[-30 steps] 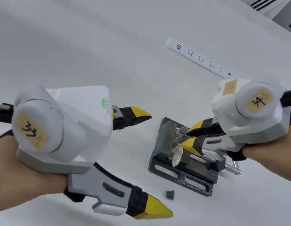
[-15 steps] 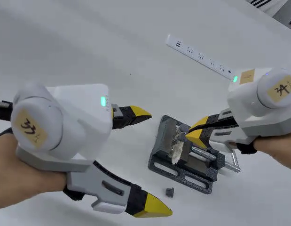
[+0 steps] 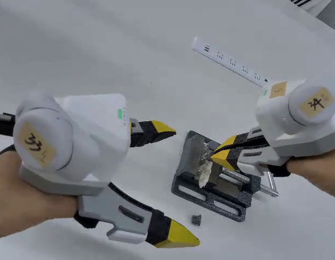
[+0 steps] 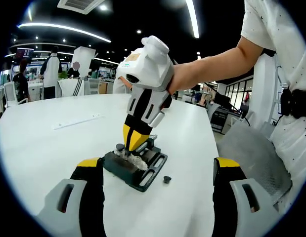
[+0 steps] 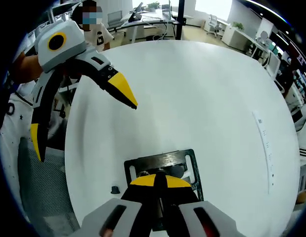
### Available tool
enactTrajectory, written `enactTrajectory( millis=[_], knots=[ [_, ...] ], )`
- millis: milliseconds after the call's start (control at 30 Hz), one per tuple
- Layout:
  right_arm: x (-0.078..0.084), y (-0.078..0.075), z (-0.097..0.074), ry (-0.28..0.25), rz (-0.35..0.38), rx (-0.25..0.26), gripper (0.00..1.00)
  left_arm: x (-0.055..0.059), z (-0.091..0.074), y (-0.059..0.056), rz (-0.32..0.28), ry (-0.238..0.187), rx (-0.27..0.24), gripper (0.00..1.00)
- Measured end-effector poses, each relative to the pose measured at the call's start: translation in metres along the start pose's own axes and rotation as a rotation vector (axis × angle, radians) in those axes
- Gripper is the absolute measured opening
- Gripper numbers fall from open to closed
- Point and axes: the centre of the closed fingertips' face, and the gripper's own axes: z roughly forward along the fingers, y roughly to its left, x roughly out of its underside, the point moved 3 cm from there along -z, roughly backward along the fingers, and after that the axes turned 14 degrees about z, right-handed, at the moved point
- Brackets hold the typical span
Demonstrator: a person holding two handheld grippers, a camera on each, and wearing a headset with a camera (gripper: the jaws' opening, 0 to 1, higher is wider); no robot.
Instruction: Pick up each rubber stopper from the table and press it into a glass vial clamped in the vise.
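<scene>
1. The left tool (image 3: 170, 182) is closest, with its jaws spread wide and nothing between them. It hangs over the desk (image 3: 102, 54) just short of the vise and has hardly shifted over the last second.
2. A loose stopper (image 3: 196, 219) lies on the desk just in front of the vise's near edge. It is small and dark, and nothing touches it.
3. The vise (image 3: 210, 200) sits flat on the desk with a glass vial (image 3: 204, 172) clamped between its blocks. At the far end of the blocks is a dark round cap (image 3: 212, 145), which seems to be a stopper already seated.
4. The right tool (image 3: 217, 157) has its jaws together, and I can see nothing between the tips. A second ago they stood slightly apart and lower against the vise. Since then the hand has pulled back and up a little, and the tips now hover just beside the cap.
5. I judge that one press is finished. The loose stopper is probably next, and the wide-open left tool is nearer to it.
6. A power strip (image 3: 230, 64) lies farthest off on the desk.
</scene>
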Motion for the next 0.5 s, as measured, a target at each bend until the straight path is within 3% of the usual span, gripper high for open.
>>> enactTrajectory(
  millis=[500],
  knots=[
    [-0.0021,0.0011,0.0013,0.037,0.001,-0.015,0.00,-0.0002,0.0012,0.0008,-0.004,-0.008,0.000,0.90]
  ],
)
